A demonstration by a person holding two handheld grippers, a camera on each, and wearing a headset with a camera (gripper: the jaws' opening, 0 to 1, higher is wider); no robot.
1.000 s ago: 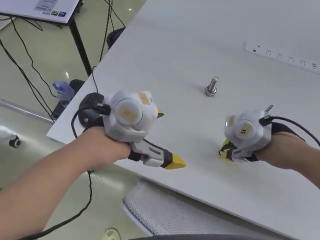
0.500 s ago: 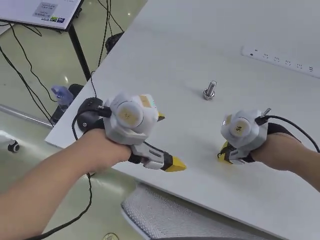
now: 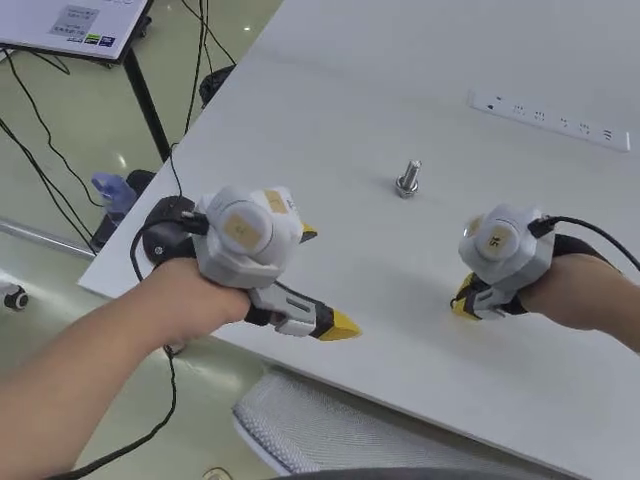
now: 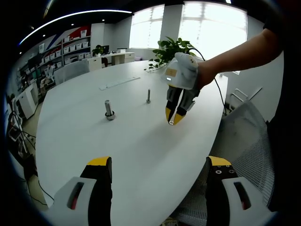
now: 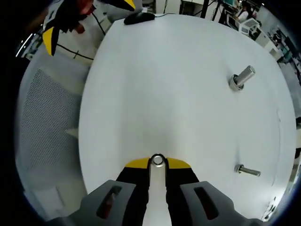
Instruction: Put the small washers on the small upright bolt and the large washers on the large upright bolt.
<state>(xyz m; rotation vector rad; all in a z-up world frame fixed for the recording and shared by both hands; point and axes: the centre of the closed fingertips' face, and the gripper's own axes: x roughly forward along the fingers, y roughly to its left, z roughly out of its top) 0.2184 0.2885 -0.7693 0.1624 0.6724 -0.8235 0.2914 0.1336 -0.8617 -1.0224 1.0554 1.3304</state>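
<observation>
My right gripper (image 5: 157,162) is shut on a small metal washer (image 5: 157,160), pinched at the jaw tips and held just above the white table (image 3: 350,120). The left gripper view shows that right gripper (image 4: 173,117) pointing down with the washer (image 4: 171,122) at its tips. The large upright bolt (image 3: 407,180) (image 4: 109,110) (image 5: 242,77) stands mid-table, left of and beyond my right gripper (image 3: 465,303). The thin small bolt (image 4: 148,96) (image 5: 247,171) stands further right. My left gripper (image 3: 322,280) (image 4: 159,165) is open and holds nothing near the table's front edge.
A white power strip (image 3: 550,120) (image 4: 120,83) lies along the far side of the table. A black mouse (image 3: 160,235) (image 5: 138,18) sits at the table's left corner. A grey mesh chair (image 3: 330,430) stands below the front edge, and cables hang at the left.
My right gripper has shifted a little to the right, away from the left gripper, still shut on the washer. The left gripper has hardly moved. The head camera has drifted slightly.
</observation>
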